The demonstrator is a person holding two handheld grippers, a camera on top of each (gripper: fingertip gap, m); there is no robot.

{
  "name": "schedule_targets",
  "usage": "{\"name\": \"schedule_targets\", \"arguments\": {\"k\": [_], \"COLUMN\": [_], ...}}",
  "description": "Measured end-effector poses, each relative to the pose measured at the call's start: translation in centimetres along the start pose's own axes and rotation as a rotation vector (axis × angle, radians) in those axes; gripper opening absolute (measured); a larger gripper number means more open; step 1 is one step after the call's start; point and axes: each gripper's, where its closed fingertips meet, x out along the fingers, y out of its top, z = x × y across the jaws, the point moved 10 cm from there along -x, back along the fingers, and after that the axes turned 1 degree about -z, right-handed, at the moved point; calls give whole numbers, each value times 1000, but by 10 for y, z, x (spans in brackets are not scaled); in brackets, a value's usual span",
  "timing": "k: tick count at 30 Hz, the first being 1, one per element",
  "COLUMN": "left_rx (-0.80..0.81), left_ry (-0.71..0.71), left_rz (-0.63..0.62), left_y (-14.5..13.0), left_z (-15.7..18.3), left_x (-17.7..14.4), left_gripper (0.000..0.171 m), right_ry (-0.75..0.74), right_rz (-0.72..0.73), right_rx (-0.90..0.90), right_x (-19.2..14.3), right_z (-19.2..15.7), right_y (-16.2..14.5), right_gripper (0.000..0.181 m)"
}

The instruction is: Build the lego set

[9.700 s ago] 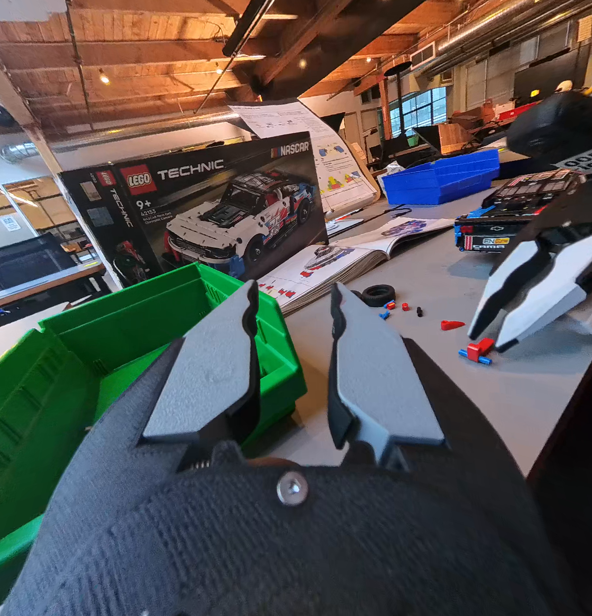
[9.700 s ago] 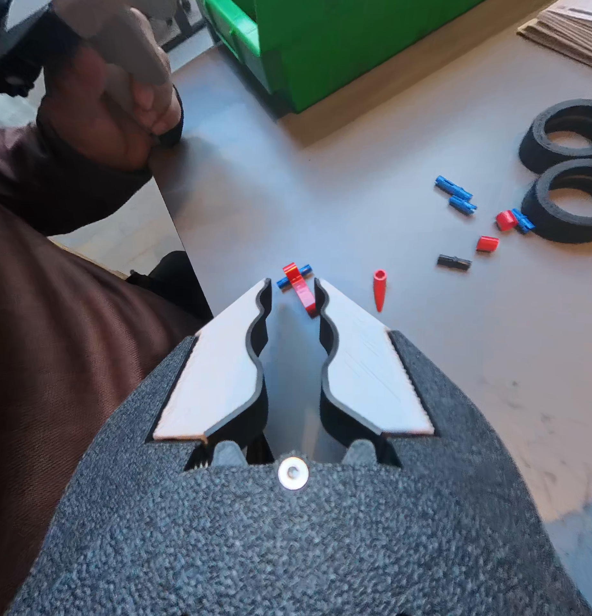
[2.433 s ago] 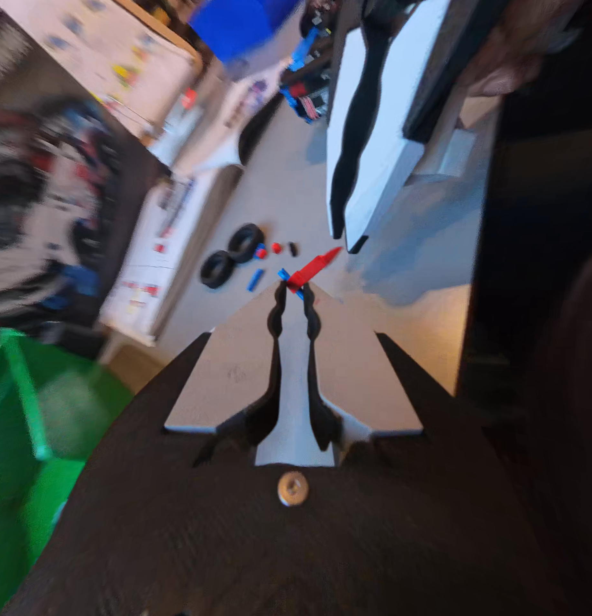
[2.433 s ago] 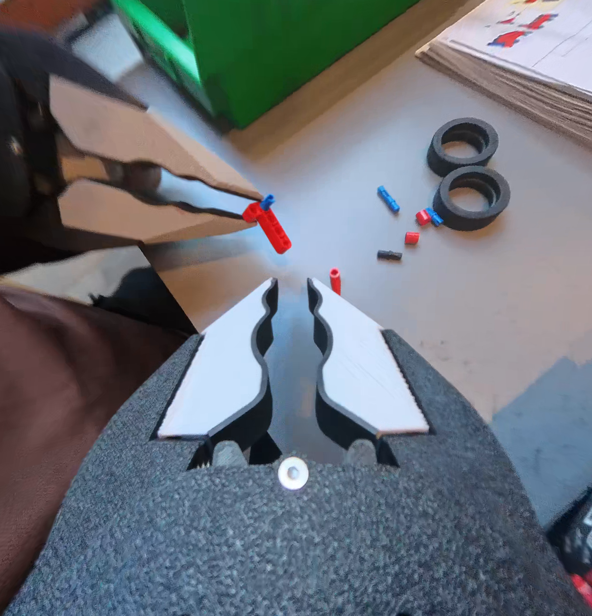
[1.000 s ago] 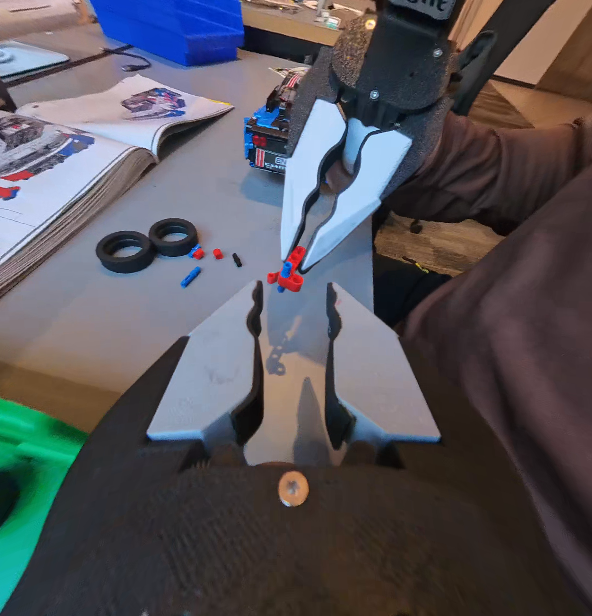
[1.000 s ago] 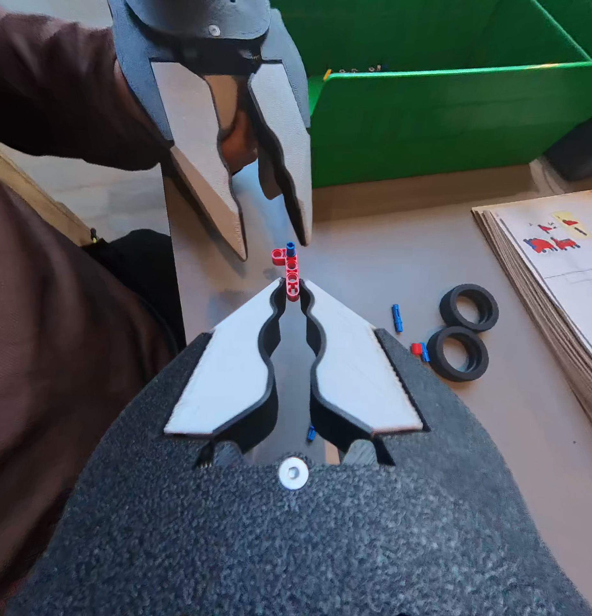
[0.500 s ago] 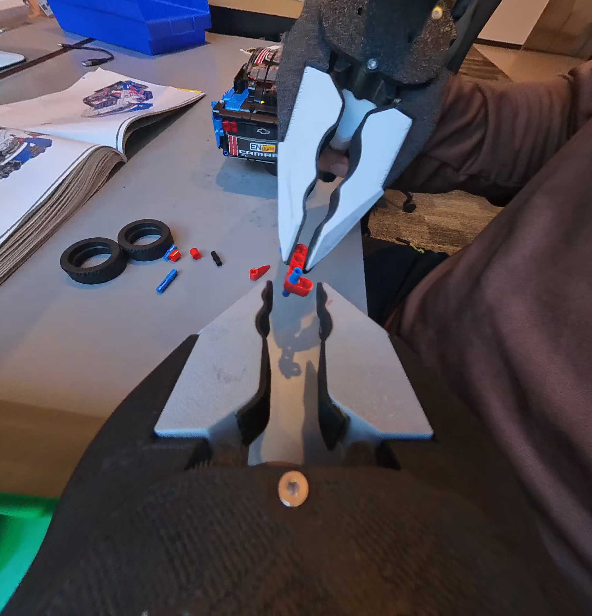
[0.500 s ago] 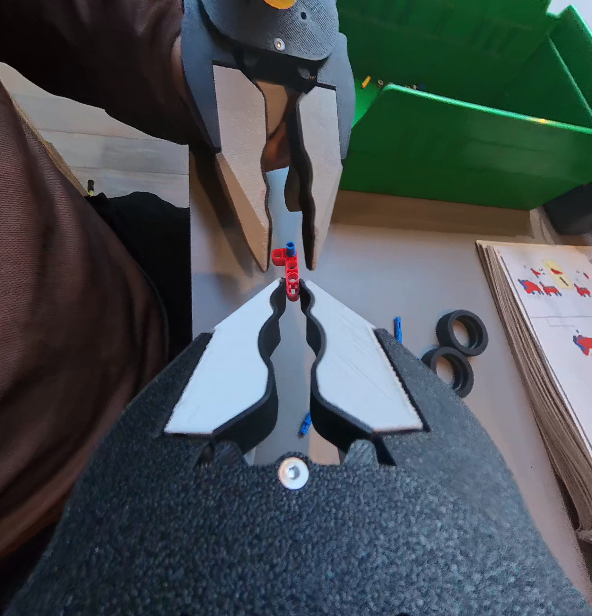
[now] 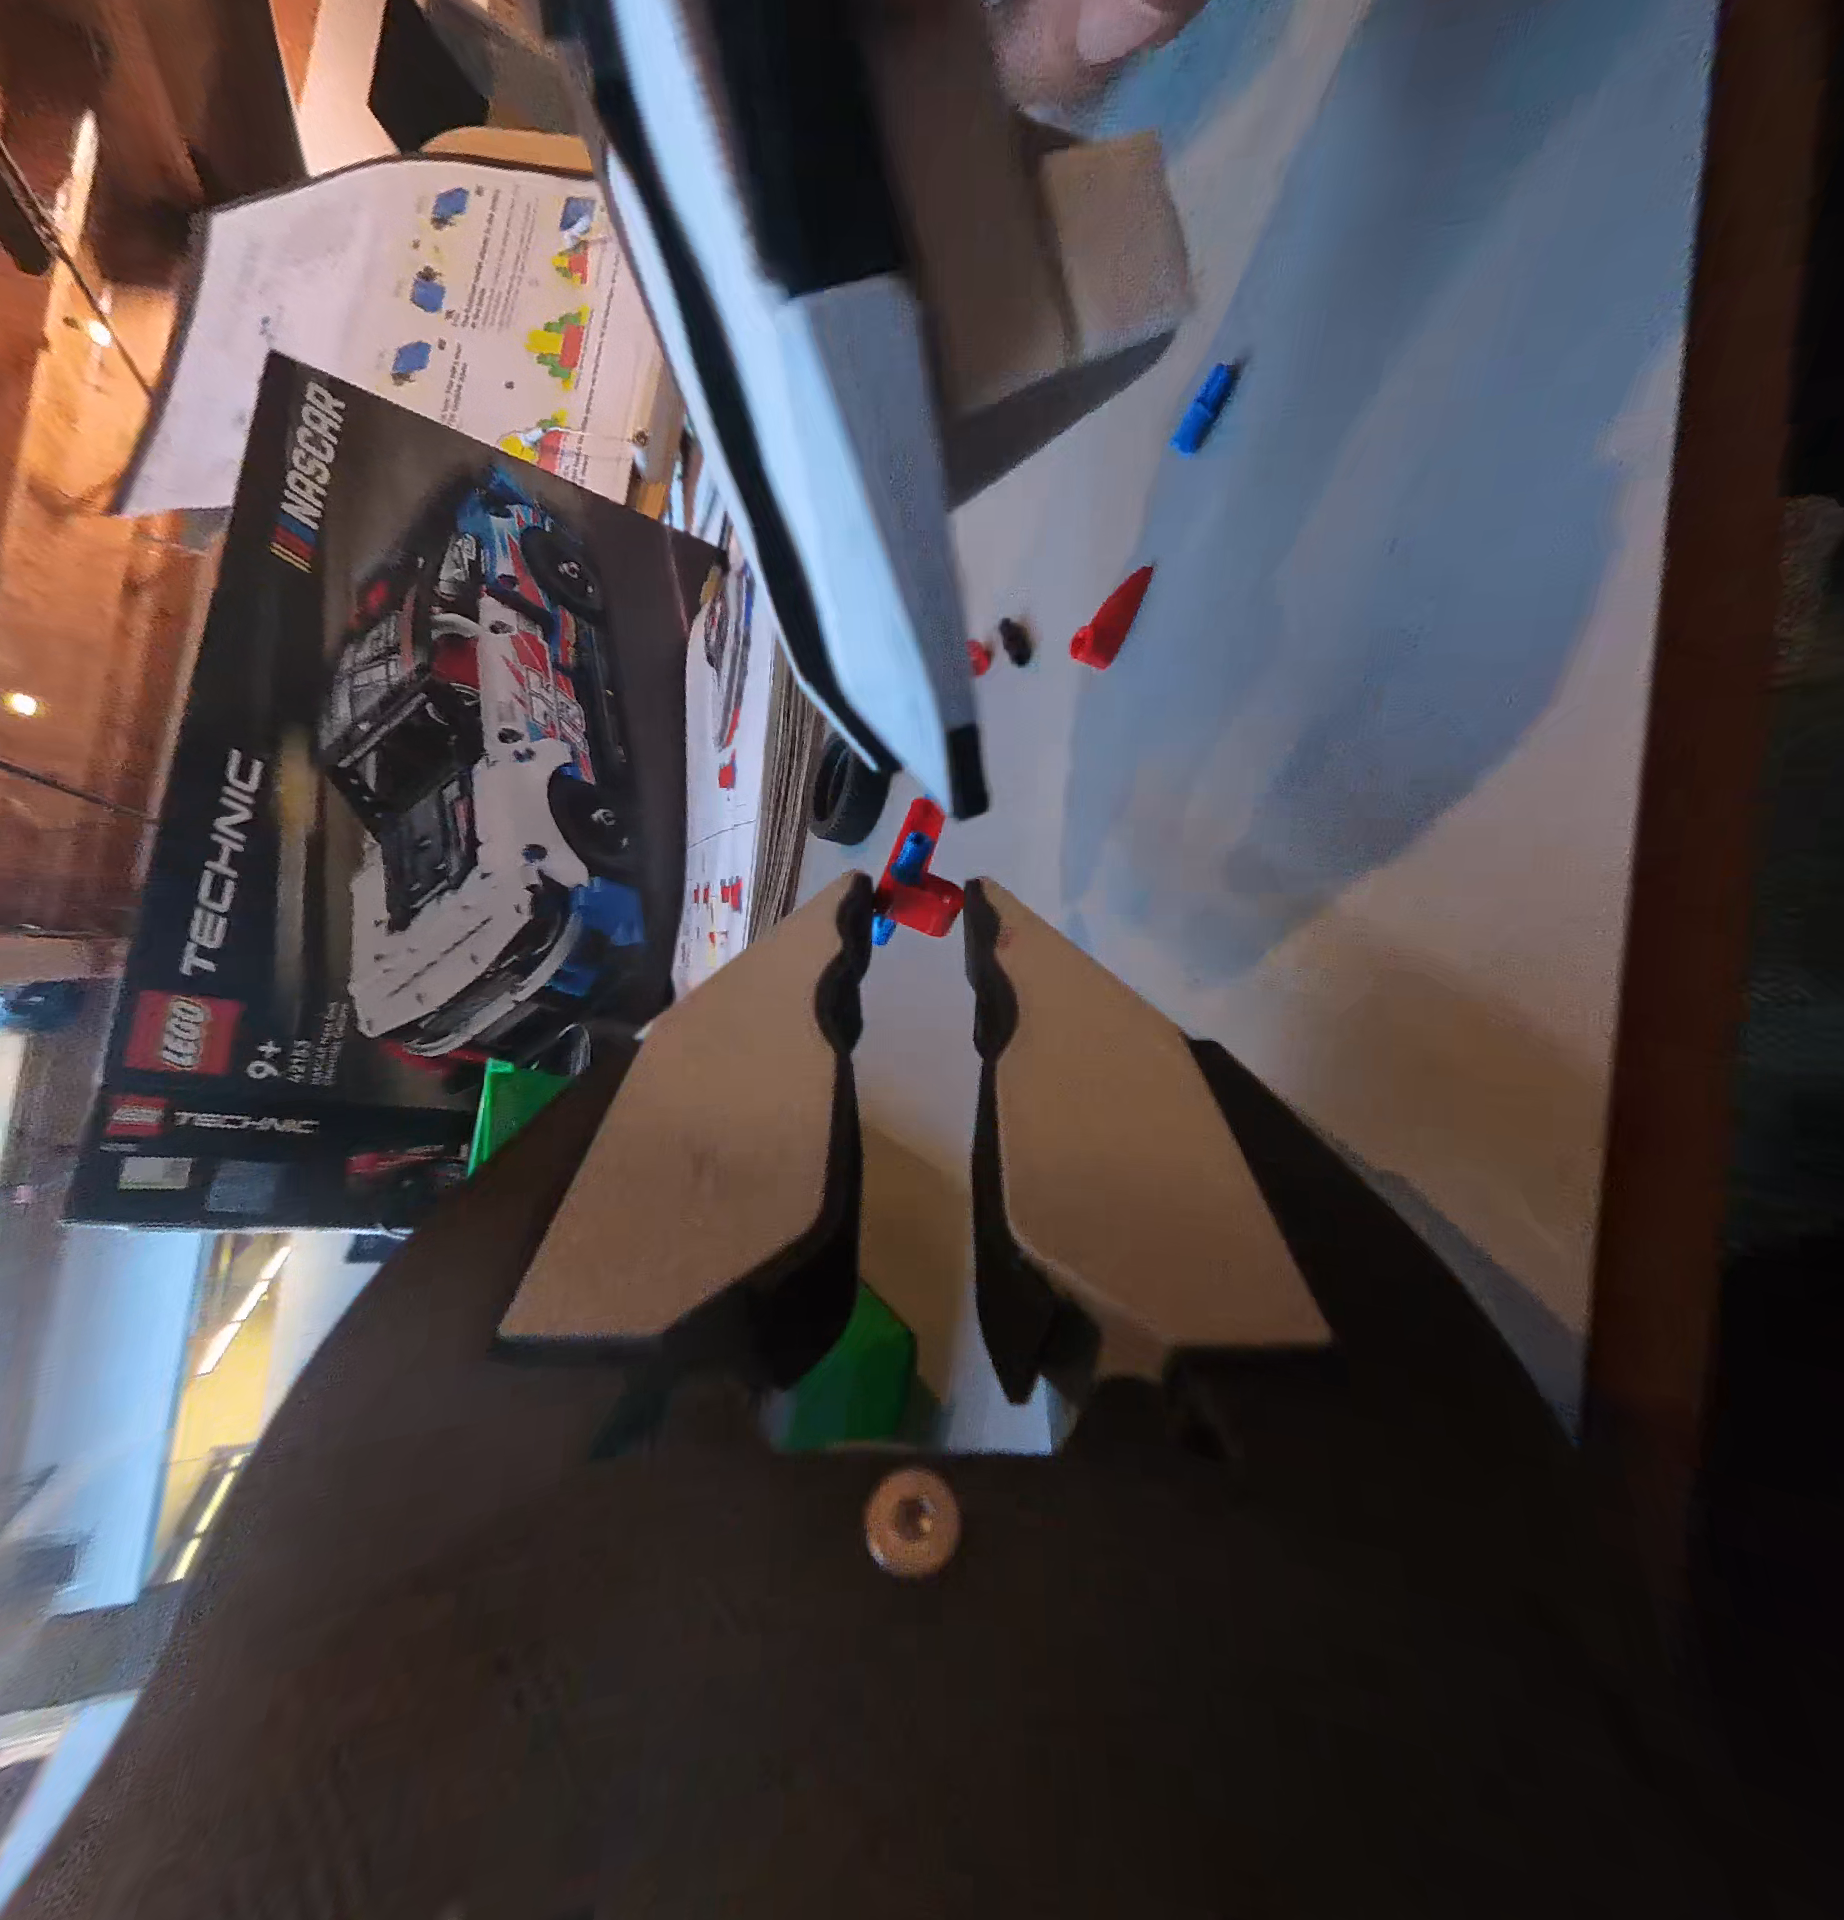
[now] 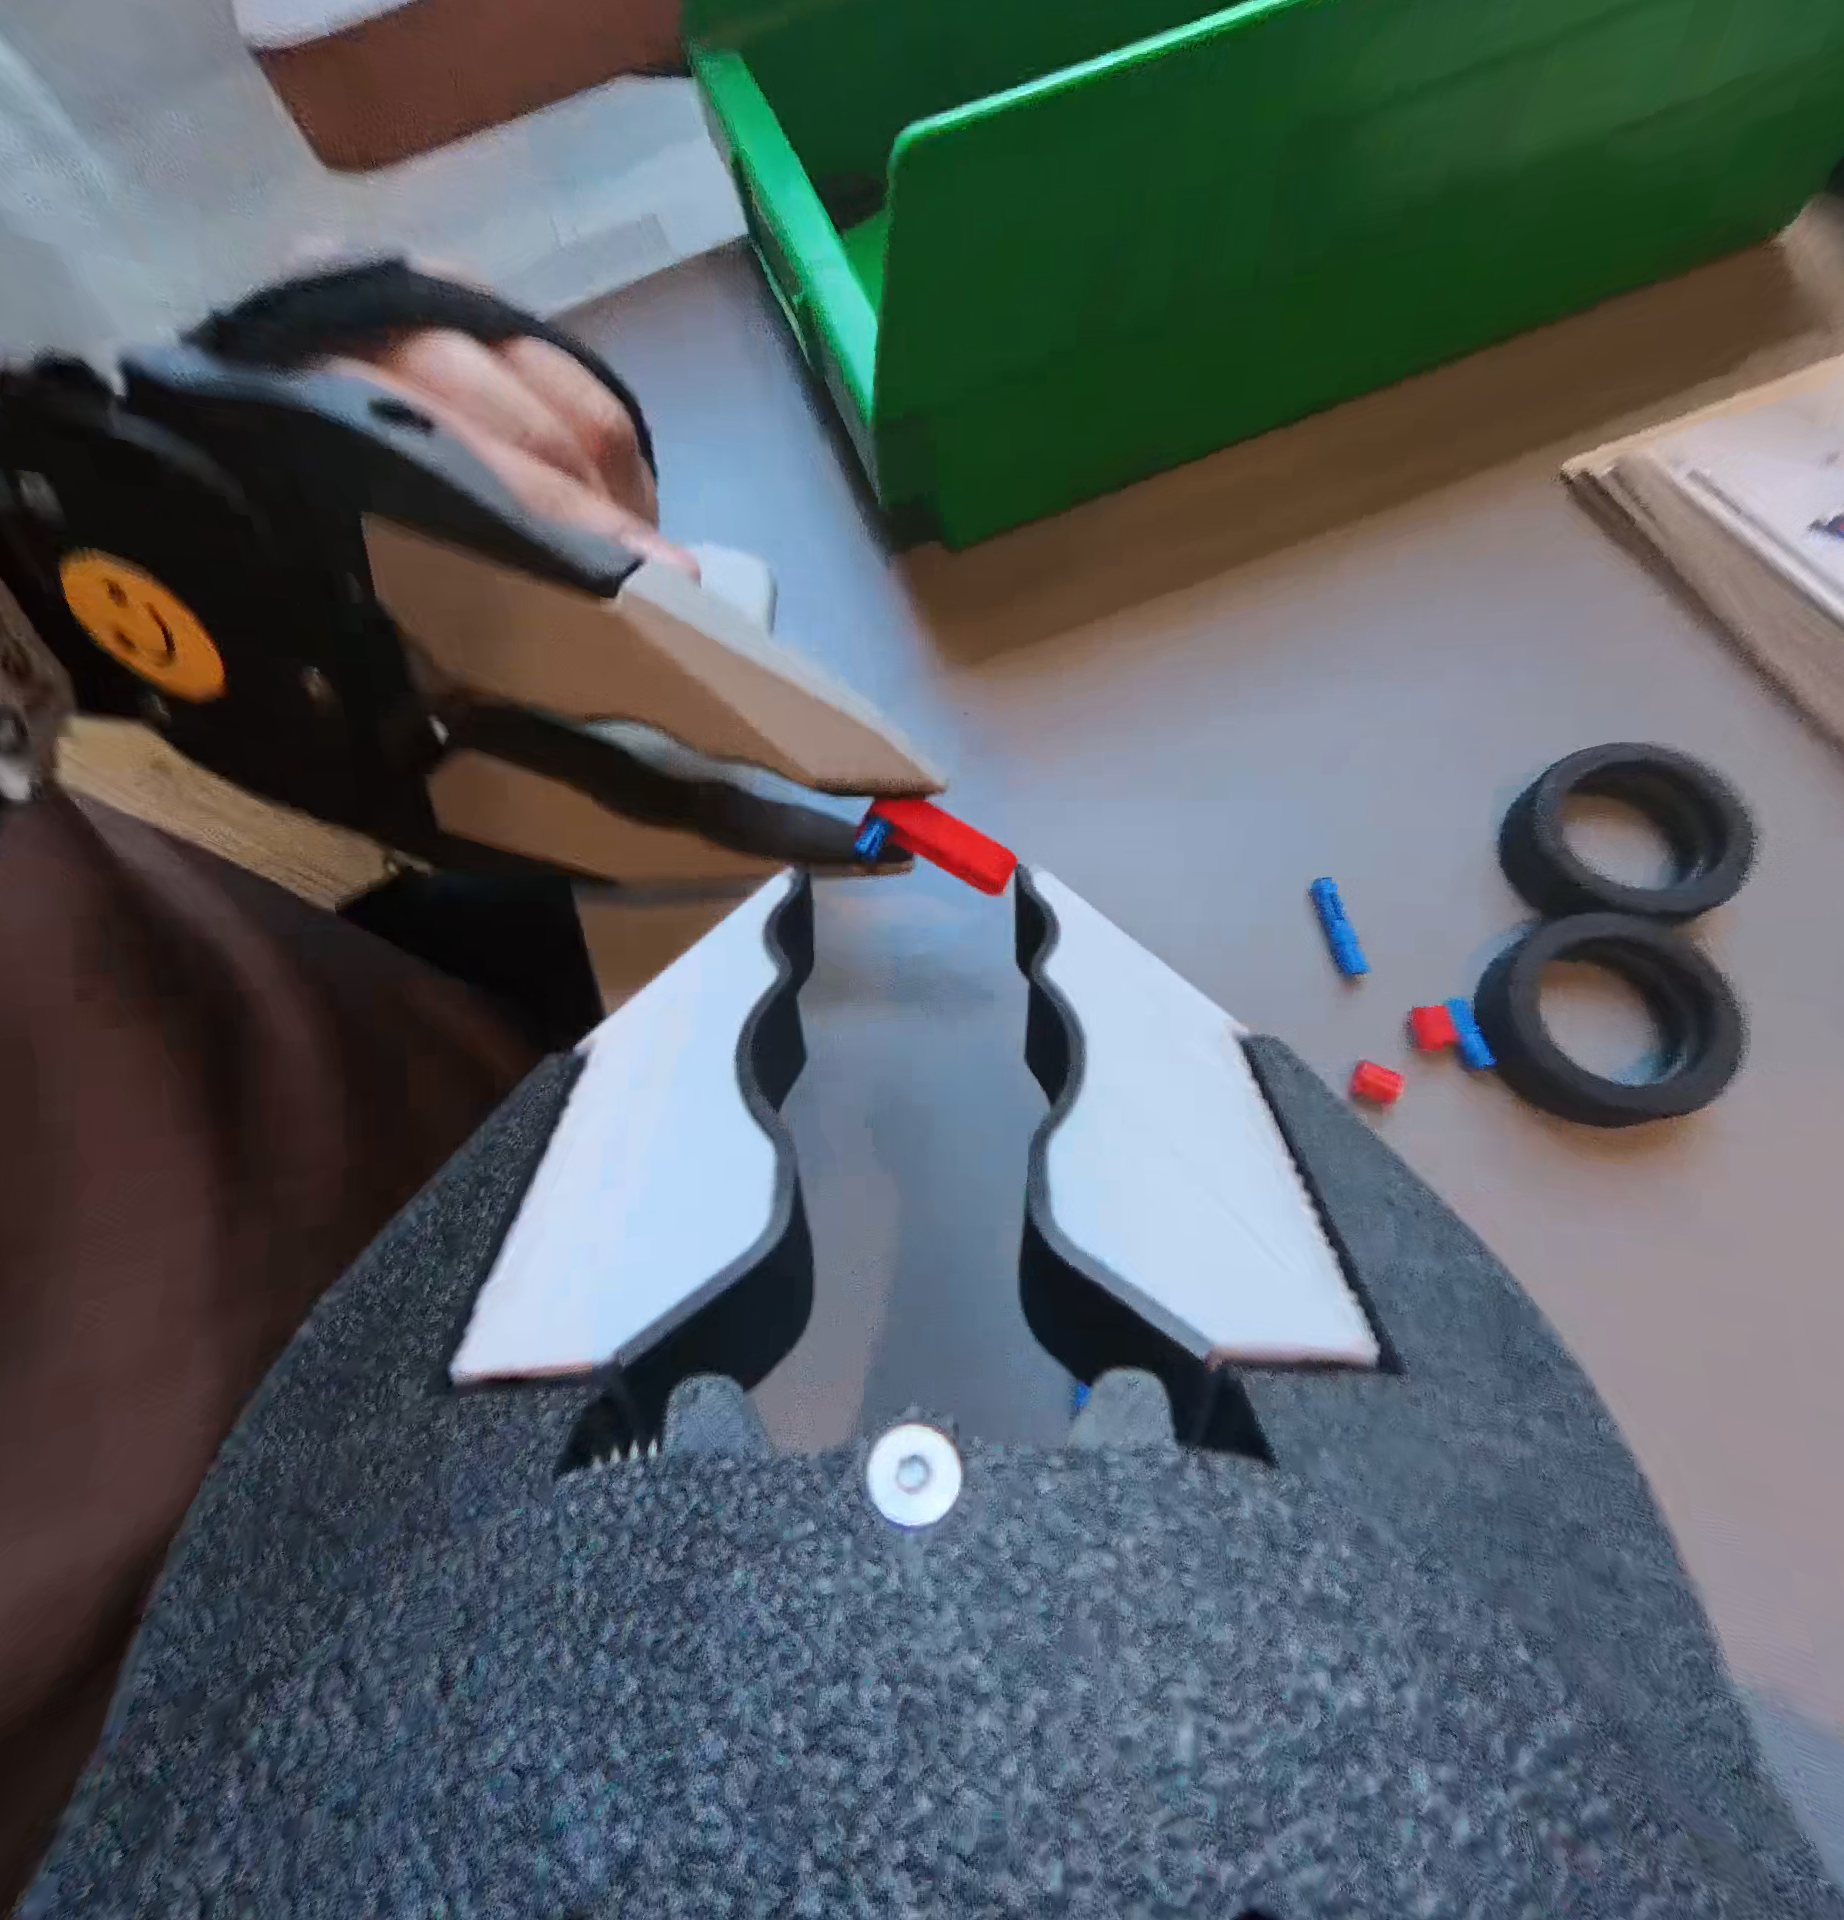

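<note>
A small red angled beam (image 9: pixel 920 902) with a blue pin (image 9: pixel 905 862) through it sits pinched between the tips of my left gripper (image 9: pixel 915 896), which is shut on it above the grey table (image 9: pixel 1417 727). My right gripper (image 10: pixel 910 883) is open, its fingertips spread on either side just below the red beam (image 10: pixel 944 836). In the right wrist view the left gripper (image 10: pixel 913 826) comes in from the left holding the beam, with the blue pin (image 10: pixel 871 836) at the jaws. In the left wrist view the right gripper (image 9: pixel 928 784) reaches down from above, blurred and edge-on.
Two black tyres (image 10: pixel 1624 831) (image 10: pixel 1609 1018) lie to the right with a loose blue pin (image 10: pixel 1339 925) and red bushes (image 10: pixel 1375 1081). A green bin (image 10: pixel 1313 260) stands behind, the instruction booklet (image 10: pixel 1780 520) at the right. The set's box (image 9: pixel 409 810) and a red tapered piece (image 9: pixel 1110 618) show in the left wrist view. Less than 4 cm separates the two grippers' tips. The red tapered piece (image 9: pixel 1110 618) lies around 6 cm away from my right fingertips.
The right gripper held the red beam and has opened. The left gripper has closed on the beam and rolled sideways; both views have swung.
</note>
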Motion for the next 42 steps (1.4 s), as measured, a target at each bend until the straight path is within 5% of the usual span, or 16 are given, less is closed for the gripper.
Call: {"name": "schedule_targets", "arguments": {"k": [10,19,22,42], "left_rx": [-50,-98,-111,-216], "left_ry": [40,50,41,31], "left_rz": [2,8,7,-31], "left_y": [2,-1,-3,-14], "left_z": [6,7,6,-6], "left_x": [2,5,7,13], "left_gripper": [15,15,14,13], "right_ry": [14,-11,-6,-19], "right_rz": [19,26,54,65], "right_rx": [164,130,116,181], "right_x": [11,13,13,14], "right_z": [5,6,6,17], "right_y": [1,3,4,-3], "right_gripper": [36,30,0,31]}}
